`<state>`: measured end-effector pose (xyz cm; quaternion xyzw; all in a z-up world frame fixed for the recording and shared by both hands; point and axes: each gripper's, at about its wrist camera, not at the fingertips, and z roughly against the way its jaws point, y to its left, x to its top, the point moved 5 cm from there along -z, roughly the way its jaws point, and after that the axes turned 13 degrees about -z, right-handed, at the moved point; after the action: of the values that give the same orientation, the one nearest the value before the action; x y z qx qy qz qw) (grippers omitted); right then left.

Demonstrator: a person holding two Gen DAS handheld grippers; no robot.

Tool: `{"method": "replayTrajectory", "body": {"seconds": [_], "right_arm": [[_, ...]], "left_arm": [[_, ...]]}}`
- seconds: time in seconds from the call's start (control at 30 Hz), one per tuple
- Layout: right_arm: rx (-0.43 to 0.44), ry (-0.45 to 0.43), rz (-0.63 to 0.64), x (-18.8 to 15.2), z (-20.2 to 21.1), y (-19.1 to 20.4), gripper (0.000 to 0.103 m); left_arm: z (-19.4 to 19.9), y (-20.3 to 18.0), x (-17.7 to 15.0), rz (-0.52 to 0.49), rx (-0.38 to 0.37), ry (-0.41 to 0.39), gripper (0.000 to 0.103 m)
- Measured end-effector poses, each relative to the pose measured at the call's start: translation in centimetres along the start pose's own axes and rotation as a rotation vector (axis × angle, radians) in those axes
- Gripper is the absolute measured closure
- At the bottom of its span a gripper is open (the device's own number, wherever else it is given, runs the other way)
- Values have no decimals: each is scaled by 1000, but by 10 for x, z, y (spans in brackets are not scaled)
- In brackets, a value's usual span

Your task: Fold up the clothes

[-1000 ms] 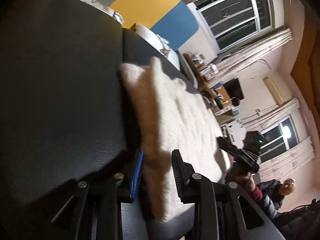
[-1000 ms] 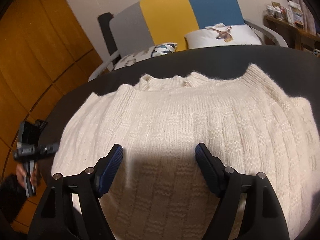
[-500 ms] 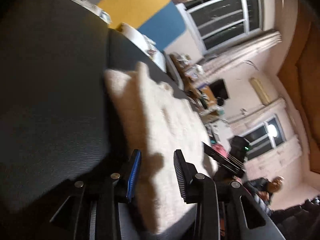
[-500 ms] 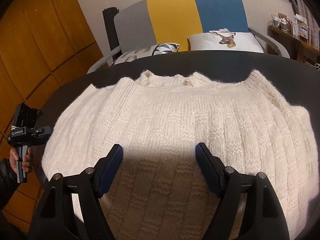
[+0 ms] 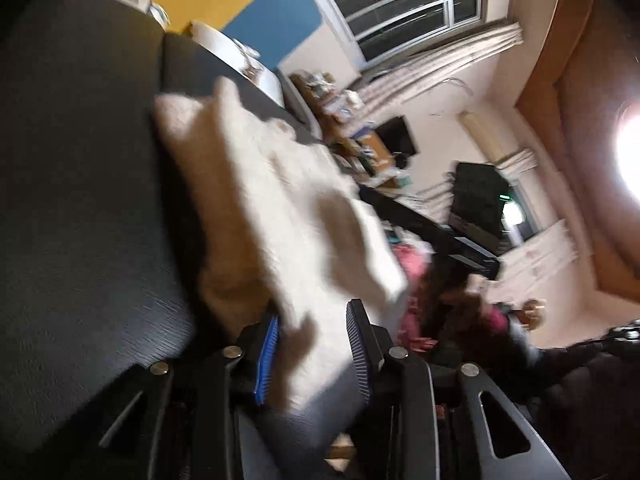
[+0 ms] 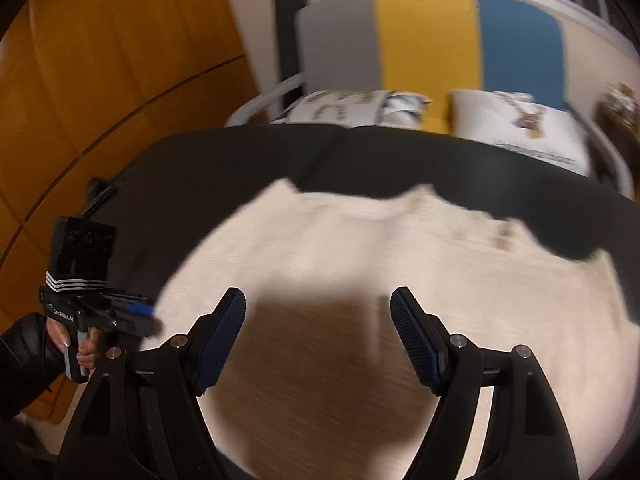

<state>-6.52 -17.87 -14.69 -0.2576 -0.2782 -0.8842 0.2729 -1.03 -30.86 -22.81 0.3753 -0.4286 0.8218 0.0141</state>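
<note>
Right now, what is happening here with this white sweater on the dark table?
A person is folding a cream knitted sweater that lies spread on a dark table, using a hand-held tool in each hand. The left tool is at the sweater's edge, with cloth between its fingers; blur hides whether it grips. The right tool stands wide open above the middle of the sweater, holding nothing. A striped sofa with cushions stands behind.

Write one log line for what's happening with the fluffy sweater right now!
cream knitted sweater: flat on dark table | left hand-held gripper: open around sweater edge | right hand-held gripper: open above sweater
</note>
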Motion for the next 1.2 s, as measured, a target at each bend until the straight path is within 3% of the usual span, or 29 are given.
{"method": "replayTrajectory", "body": {"seconds": [0.1, 0.13, 0.17, 0.33, 0.47, 0.5, 0.6, 0.67, 0.8, 0.9, 1.03, 1.2], "right_arm": [[-9, 32, 42, -1, -22, 16, 25], [-13, 42, 56, -1, -29, 21, 25], [-16, 53, 69, -1, -37, 26, 25], [-121, 90, 153, -9, -67, 28, 25], [-130, 64, 118, -8, -73, 17, 24], [-133, 55, 116, -8, -74, 17, 22], [-142, 42, 140, -10, -74, 20, 21], [-124, 33, 131, -10, -73, 18, 21], [-99, 29, 114, -12, -73, 18, 20], [-65, 36, 80, -11, -72, 17, 18], [-28, 85, 5, -4, -70, 16, 17], [37, 75, -56, 0, -62, 11, 17]], "left_arm": [[-4, -9, -6, -35, -15, 26, 76], [-4, -11, -7, -51, 2, 31, 92], [-4, -12, -7, -66, 22, 32, 99], [24, -34, 5, -149, 55, -57, 99], [15, -8, -18, -81, 147, 76, 98], [18, -2, -27, -60, 151, 75, 99], [33, -3, -30, 6, 78, -68, 81], [36, -3, -28, 35, 53, -123, 77], [26, -5, -25, 36, 33, -119, 74], [5, -9, -27, 21, 7, -57, 71], [-7, -13, -27, -23, 19, 14, 83], [35, 11, -27, 73, 60, -91, 76]]}}
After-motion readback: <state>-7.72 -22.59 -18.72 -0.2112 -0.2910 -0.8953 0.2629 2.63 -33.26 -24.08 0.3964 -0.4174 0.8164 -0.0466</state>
